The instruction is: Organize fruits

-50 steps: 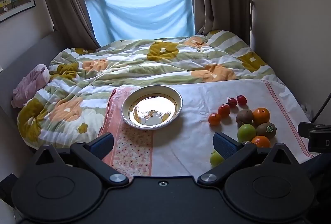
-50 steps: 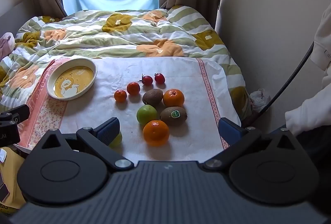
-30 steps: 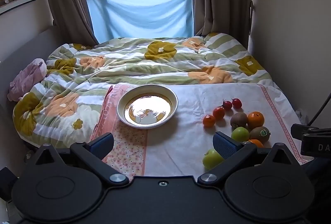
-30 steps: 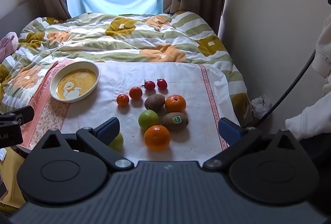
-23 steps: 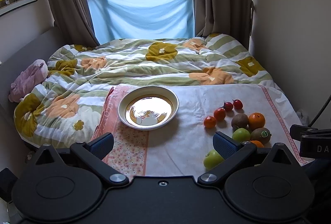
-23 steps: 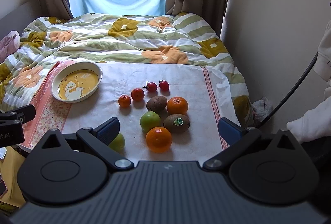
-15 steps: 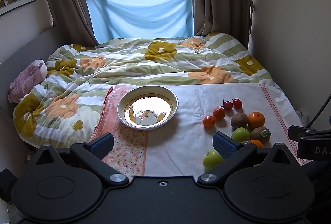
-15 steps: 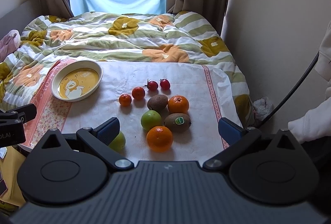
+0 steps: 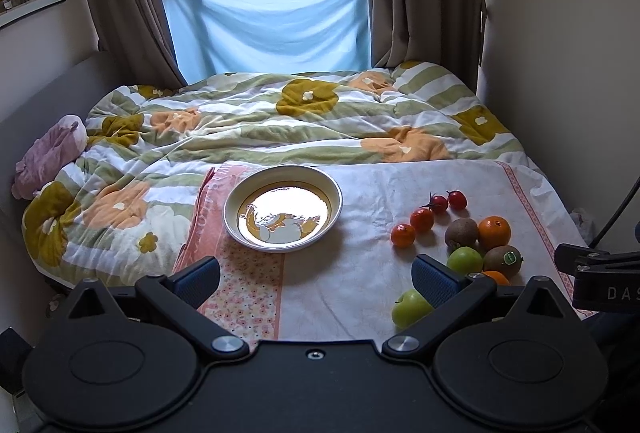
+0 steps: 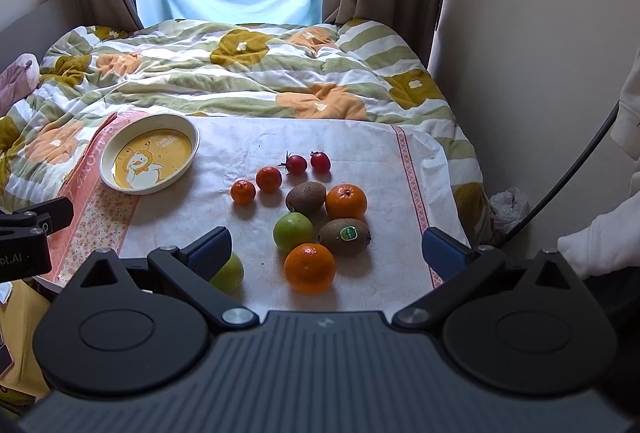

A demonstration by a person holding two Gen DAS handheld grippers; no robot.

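A white bowl (image 9: 283, 211) (image 10: 149, 153) with a yellow duck picture sits empty on the left of a cloth (image 9: 352, 285) spread over the bed. To its right lie several fruits: two oranges (image 10: 309, 267) (image 10: 346, 201), two kiwis (image 10: 344, 236) (image 10: 306, 196), a green apple (image 10: 293, 231), small tomatoes (image 10: 269, 178) and, nearest the front edge, a second green apple (image 9: 410, 308) (image 10: 229, 273). My left gripper (image 9: 316, 275) is open, held above the cloth's front edge. Open too is my right gripper (image 10: 326, 247), hanging over the near orange. Neither holds anything.
A flowered duvet (image 9: 280, 125) covers the bed behind the cloth. A wall (image 10: 540, 73) runs close along the right side. A pink soft toy (image 9: 48, 161) lies at the far left. A person's white sleeve (image 10: 600, 245) and a black cable (image 10: 568, 173) are at the right.
Both grippers have pulled back and risen a little, so the fruits and bowl sit slightly farther off. Nothing on the cloth has moved, and both stay open.
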